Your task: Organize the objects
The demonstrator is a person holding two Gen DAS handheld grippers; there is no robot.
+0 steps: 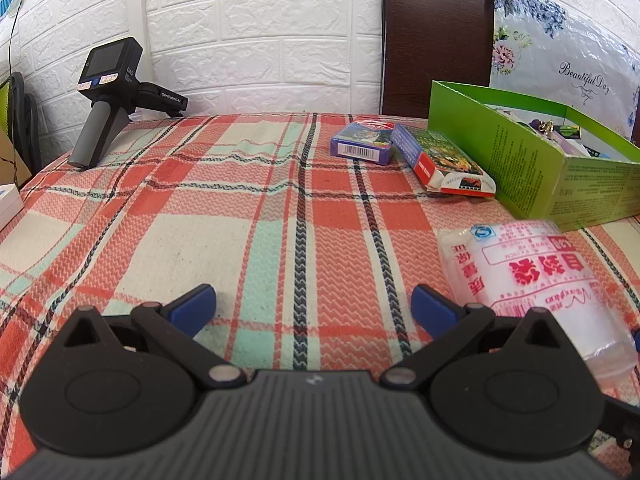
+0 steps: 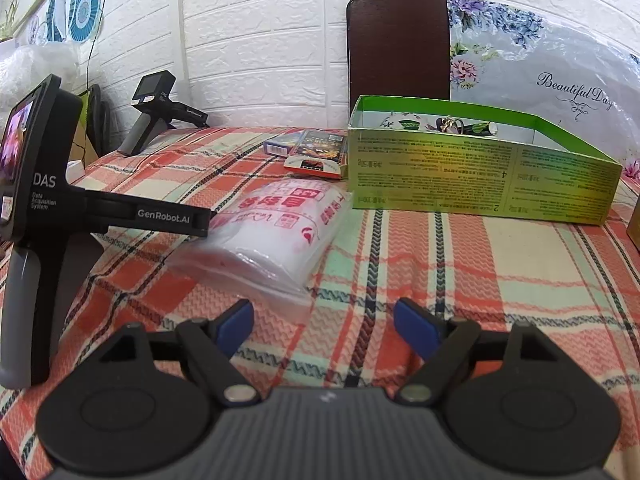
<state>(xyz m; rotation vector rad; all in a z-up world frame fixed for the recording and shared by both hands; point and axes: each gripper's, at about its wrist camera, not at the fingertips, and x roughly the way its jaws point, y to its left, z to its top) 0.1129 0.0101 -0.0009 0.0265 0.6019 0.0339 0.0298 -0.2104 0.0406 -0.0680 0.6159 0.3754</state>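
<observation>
My left gripper point(image 1: 314, 304) is open over the plaid tablecloth point(image 1: 240, 200), with nothing between its blue fingertips. A clear pack of plastic bags with red print point(image 1: 532, 276) lies just to its right. My right gripper point(image 2: 325, 326) is open too, empty, and the same pack point(image 2: 276, 224) lies ahead of it to the left. An open green box point(image 2: 480, 176) stands further back on the right, holding several small items. Two card boxes point(image 1: 362, 146) point(image 1: 444, 164) lie beside the green box point(image 1: 560, 168), one leaning on the other.
A spare handheld device point(image 1: 104, 112) rests at the table's back left corner. The left gripper's black body point(image 2: 48, 200) fills the left edge of the right wrist view. A dark chair back point(image 2: 400, 48) and a floral plastic-wrapped bundle point(image 2: 540, 64) stand behind the table against the white brick wall.
</observation>
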